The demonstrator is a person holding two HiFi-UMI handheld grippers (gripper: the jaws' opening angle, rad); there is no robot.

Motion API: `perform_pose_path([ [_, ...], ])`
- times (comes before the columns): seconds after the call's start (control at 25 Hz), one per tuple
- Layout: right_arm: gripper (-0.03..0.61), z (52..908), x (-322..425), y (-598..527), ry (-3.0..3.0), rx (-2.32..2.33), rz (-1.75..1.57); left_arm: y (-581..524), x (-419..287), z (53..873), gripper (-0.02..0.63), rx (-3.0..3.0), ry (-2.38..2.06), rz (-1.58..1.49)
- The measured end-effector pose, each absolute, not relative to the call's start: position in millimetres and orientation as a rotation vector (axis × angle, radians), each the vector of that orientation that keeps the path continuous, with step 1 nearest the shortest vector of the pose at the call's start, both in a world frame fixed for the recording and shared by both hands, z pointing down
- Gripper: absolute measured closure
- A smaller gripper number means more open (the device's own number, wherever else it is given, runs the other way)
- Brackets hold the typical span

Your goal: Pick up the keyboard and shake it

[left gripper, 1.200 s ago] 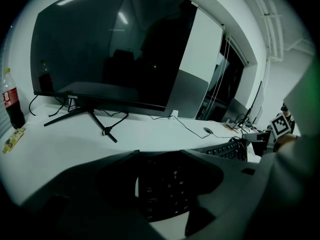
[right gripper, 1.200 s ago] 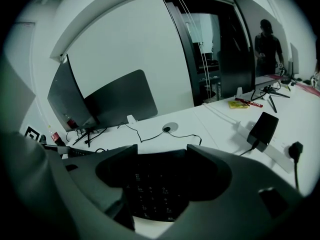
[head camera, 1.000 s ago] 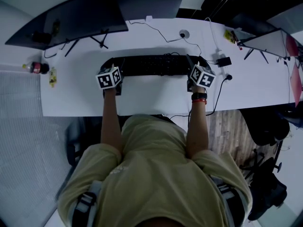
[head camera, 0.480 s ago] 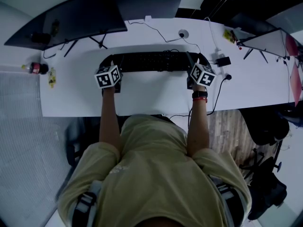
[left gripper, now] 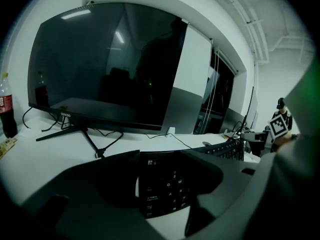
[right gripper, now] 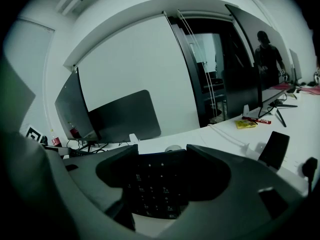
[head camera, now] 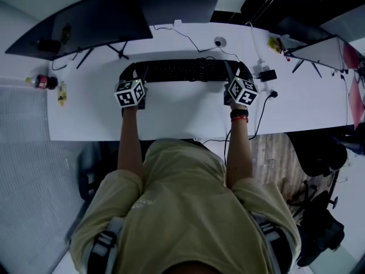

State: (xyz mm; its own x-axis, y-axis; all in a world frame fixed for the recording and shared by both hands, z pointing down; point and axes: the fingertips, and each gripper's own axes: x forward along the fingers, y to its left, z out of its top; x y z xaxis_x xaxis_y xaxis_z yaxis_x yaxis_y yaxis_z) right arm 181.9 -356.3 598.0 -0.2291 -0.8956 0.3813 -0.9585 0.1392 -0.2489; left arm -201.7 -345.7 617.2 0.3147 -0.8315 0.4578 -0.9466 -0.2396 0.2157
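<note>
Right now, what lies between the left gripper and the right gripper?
The keyboard spans that stretch in the head view, one end held in the left gripper, the other in the right gripper.

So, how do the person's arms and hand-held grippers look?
The left hand-held gripper and the right hand-held gripper have dark grey curved jaws; each carries a white cube with black square markers. The person wears a pale yellow short-sleeved shirt and a black-and-red band on the right wrist.

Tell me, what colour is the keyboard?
The keyboard is black. The head view shows it best.
</note>
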Motion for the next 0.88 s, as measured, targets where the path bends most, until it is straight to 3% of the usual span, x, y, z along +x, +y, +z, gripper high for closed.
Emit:
perform_pose_path([
  [0.88, 0.272, 604, 191, -304, -2.304, 1.846, 0.623, -294, -193, 623, 0.364, 2.204, -1.638, 0.264],
])
